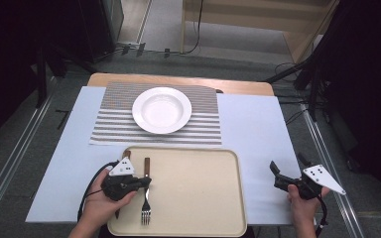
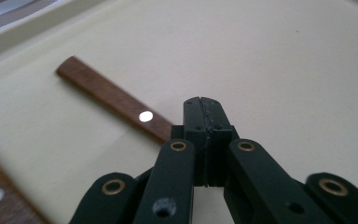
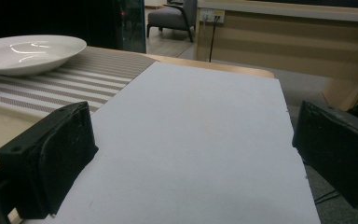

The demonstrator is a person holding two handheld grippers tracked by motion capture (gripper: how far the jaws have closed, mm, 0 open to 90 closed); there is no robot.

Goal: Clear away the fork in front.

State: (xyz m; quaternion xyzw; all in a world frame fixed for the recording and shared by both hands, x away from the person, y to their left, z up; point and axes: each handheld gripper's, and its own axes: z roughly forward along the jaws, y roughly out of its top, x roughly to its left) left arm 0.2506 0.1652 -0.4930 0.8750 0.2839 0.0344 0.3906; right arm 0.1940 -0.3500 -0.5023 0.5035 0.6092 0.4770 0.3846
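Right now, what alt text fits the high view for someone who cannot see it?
A person's left gripper rests shut over a fork on a beige tray; the right gripper is open beside it. A white bowl sits beyond.

High view looks down over my table, my left gripper view sits close over the tray [image 2: 284, 60], and my right gripper view faces forward, sharing the plate [image 3: 28, 53] with it.

Even overhead light on the tabletop [image 1: 258, 129], room edges dark in the high view. Soft glare on the white plate [image 1: 161, 109]; faint shadows under the tray [image 1: 198, 193]. Left gripper view: near links blurred, fork handle [image 2: 116, 100] soft, rivet blown out white. Right gripper view: near pads out of focus, background slightly soft, mild grain.
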